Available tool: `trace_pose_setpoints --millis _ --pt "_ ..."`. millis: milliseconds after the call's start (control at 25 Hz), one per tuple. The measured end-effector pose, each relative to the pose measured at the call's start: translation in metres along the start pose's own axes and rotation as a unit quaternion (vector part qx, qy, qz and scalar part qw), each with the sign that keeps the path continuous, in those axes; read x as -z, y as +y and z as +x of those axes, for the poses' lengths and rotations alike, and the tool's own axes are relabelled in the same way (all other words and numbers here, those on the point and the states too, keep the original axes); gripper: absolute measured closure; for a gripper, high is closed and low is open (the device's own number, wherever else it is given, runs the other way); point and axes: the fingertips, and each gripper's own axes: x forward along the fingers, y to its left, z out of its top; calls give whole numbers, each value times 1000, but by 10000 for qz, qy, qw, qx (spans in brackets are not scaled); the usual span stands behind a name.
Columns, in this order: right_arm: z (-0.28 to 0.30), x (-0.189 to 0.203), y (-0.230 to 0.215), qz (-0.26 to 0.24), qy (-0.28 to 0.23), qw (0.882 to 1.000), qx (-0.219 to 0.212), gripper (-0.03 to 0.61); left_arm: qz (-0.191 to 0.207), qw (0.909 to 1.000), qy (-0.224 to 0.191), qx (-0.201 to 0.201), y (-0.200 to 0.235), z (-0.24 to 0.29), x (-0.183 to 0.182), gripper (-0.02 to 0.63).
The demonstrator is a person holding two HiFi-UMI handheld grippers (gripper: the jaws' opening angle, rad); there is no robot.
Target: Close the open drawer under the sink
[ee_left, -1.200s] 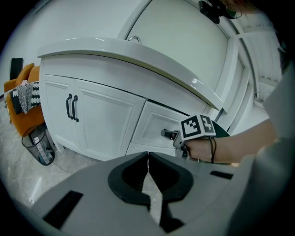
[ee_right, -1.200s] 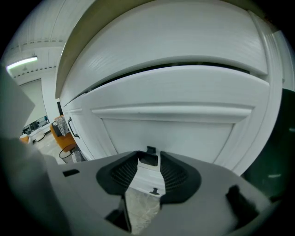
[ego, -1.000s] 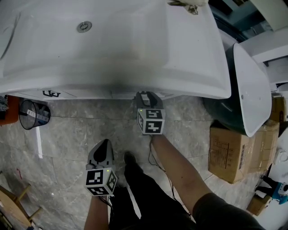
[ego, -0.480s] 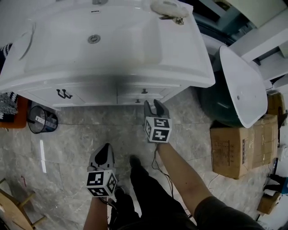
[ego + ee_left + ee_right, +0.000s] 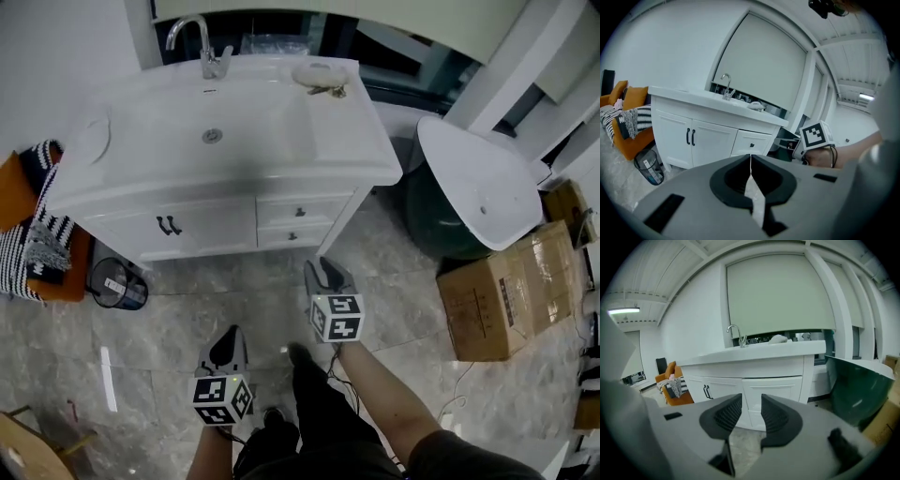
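Right gripper point(image 5: 322, 267) hangs over the grey floor tiles point(image 5: 169, 347), well back from the white vanity cabinet point(image 5: 202, 230); jaws apart and drawing closer together, with nothing between them. Left gripper point(image 5: 230, 333) is lower and further back, jaws clenched together, empty. Both point toward the cabinet face.

Two drawers sit stacked at the cabinet's right end, under the sink point(image 5: 211, 131): upper drawer point(image 5: 302, 212), lower drawer point(image 5: 298, 235). Both fronts lie flush with the cabinet face. Long axis of each runs sideways along that face; small dark knobs point out at the grippers. Cannot tell which one the task means.

Left of the drawers: double doors with black handles point(image 5: 169, 225). A faucet point(image 5: 200, 42) stands at the back of the surface point(image 5: 347, 131), with a pale dish and keys point(image 5: 321, 77) near it.

Around: a trash bin point(image 5: 117, 283) and an orange seat with striped cloth point(image 5: 42, 234) to the left; a dark green tub with a white lid point(image 5: 473, 187) and a cardboard box point(image 5: 502, 286) to the right. Only floor tile lies between the right gripper and the drawer fronts.
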Motion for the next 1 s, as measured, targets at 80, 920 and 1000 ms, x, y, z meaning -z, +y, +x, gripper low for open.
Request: trace_pose_setpoints --millis 80,920,1000 --pt "-25 -1 9 93 -65 9999 -9 455 187 9997 -122 78 -5 -15 -7 598" --pt "-228 6 41 363 -426 9978 -353 545 824 9914 -289 975 -104 -97 2 598" --pt "-247 10 34 375 -462 9973 -425 546 835 9916 -391 903 -119 -107 7 598"
